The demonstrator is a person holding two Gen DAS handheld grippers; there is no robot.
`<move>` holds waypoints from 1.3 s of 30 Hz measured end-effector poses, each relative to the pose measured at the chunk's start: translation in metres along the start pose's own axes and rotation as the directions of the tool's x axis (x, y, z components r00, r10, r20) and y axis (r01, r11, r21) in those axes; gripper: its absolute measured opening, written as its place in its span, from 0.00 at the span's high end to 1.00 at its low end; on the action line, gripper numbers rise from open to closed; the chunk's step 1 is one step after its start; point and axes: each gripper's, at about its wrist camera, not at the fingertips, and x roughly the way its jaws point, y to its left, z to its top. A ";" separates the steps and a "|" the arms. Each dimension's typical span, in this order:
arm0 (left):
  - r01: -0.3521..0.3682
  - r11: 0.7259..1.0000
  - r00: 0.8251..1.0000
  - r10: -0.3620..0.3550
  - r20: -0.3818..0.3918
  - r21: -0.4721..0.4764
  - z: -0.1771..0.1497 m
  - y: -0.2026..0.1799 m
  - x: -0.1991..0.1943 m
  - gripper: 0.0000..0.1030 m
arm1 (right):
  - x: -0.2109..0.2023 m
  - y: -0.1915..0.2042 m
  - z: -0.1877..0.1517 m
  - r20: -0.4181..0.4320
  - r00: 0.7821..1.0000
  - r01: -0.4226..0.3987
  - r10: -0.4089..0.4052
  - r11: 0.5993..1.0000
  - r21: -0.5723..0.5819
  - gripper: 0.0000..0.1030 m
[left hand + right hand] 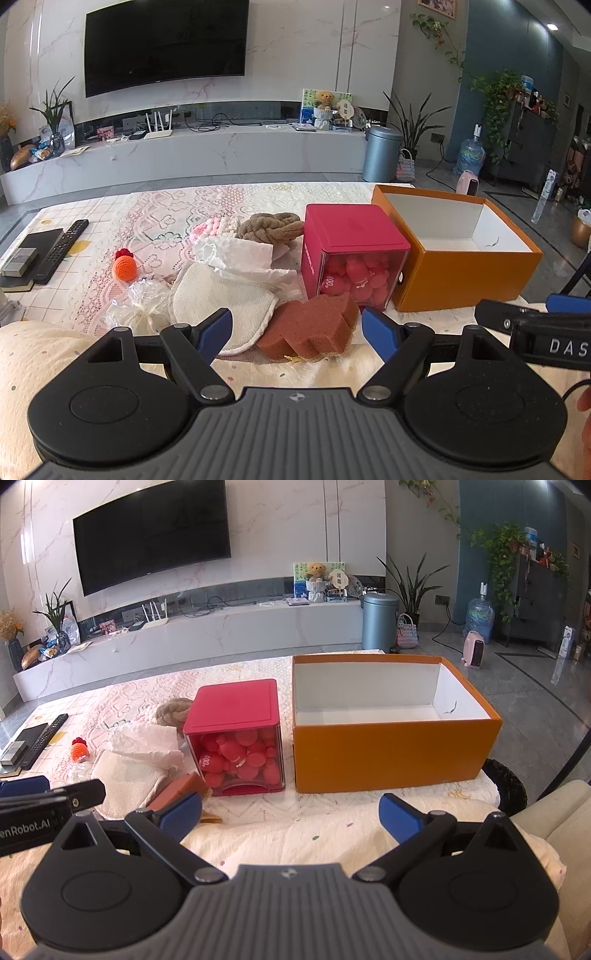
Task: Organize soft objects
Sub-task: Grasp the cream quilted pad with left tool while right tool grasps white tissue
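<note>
orange box (391, 753), red cube container (236, 738), jaws apart

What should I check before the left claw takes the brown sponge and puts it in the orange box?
1. Left claw open and holding nothing: ok.
2. Brown sponge lies between its open fingers, nothing on top: ok.
3. Orange box open on top, nothing soft inside yet: ok.
4. Red cube container stands between sponge and box; the path must go over it: not ok.
5. Right claw open, apart from the sponge: ok.
6. Sponge free of the beige cloth beside it: cannot tell.
</note>
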 end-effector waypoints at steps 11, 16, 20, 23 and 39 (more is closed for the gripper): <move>0.092 0.993 0.995 -0.095 -0.043 -0.073 -0.015 0.036 0.005 0.28 | 0.016 0.011 -0.004 -0.061 0.993 -0.102 0.100 0.995 -0.023 0.19; 0.065 0.996 0.995 -0.070 -0.065 -0.065 -0.016 0.052 0.012 0.47 | 0.033 0.026 -0.001 -0.123 0.983 -0.140 0.135 0.990 -0.034 0.29; 0.045 0.994 0.995 -0.054 -0.086 -0.099 -0.016 0.069 0.022 0.48 | 0.048 0.041 0.003 -0.159 0.974 -0.173 0.162 0.983 -0.057 0.30; 0.035 0.994 0.994 -0.046 -0.104 -0.108 -0.014 0.079 0.031 0.47 | 0.063 0.051 0.008 -0.196 0.961 -0.207 0.193 0.977 -0.055 0.30; 0.054 0.998 0.986 -0.055 -0.158 -0.012 0.028 0.129 0.107 0.26 | 0.152 0.148 0.046 -0.292 0.901 -0.418 0.322 0.826 -0.378 0.47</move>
